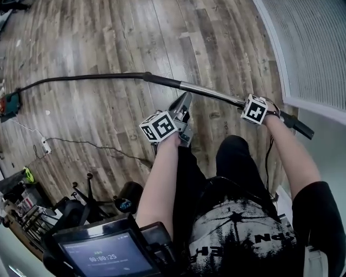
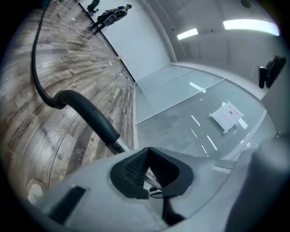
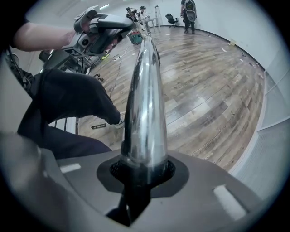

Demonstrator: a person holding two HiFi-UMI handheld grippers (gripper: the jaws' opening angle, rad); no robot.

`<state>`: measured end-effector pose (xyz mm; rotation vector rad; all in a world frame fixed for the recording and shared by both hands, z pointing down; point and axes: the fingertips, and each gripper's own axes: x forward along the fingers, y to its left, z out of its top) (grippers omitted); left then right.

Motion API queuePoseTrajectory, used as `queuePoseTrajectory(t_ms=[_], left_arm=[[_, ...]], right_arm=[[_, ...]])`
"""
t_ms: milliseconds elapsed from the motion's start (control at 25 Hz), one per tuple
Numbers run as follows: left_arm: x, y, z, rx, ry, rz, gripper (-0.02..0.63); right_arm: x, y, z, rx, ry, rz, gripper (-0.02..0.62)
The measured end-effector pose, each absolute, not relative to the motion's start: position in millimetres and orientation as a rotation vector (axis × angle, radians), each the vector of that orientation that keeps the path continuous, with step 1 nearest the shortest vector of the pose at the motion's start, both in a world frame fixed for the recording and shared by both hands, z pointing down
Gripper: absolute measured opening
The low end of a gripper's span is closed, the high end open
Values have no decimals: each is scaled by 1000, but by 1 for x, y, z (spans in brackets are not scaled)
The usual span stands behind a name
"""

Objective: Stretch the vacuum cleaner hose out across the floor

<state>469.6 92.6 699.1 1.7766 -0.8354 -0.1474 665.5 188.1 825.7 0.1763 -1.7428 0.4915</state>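
Observation:
The black vacuum hose (image 1: 81,77) runs from the left across the wooden floor to a cuff (image 1: 147,76), then continues as a chrome tube (image 1: 211,93) ending in a black handle (image 1: 300,129). My right gripper (image 1: 244,104) points steeply down and is shut on the chrome tube (image 3: 142,99), which rises from its jaws (image 3: 144,170). My left gripper (image 1: 185,103) is just below the tube's middle, aimed at it. Its jaws (image 2: 147,174) are shut with nothing held; the hose cuff (image 2: 90,118) and tube pass just beyond them.
A red vacuum body (image 1: 11,104) sits at the hose's far left end. A white power strip with cord (image 1: 46,145) lies on the floor. Stands and gear (image 1: 81,203) crowd the lower left. A white grille wall (image 1: 313,48) borders the right. People (image 3: 188,11) stand far off.

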Motion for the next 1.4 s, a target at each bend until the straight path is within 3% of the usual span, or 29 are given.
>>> queuePoseTrajectory(t_ms=[280, 680, 1400], left_arm=[[517, 77, 781, 2022, -771, 16, 0], [534, 77, 898, 2072, -862, -34, 0], [532, 140, 928, 2024, -1089, -20, 2]], right_arm=[[704, 187, 967, 199, -1764, 543, 81], [763, 198, 1153, 251, -1875, 484, 81], [769, 213, 1246, 284, -1969, 512, 86]])
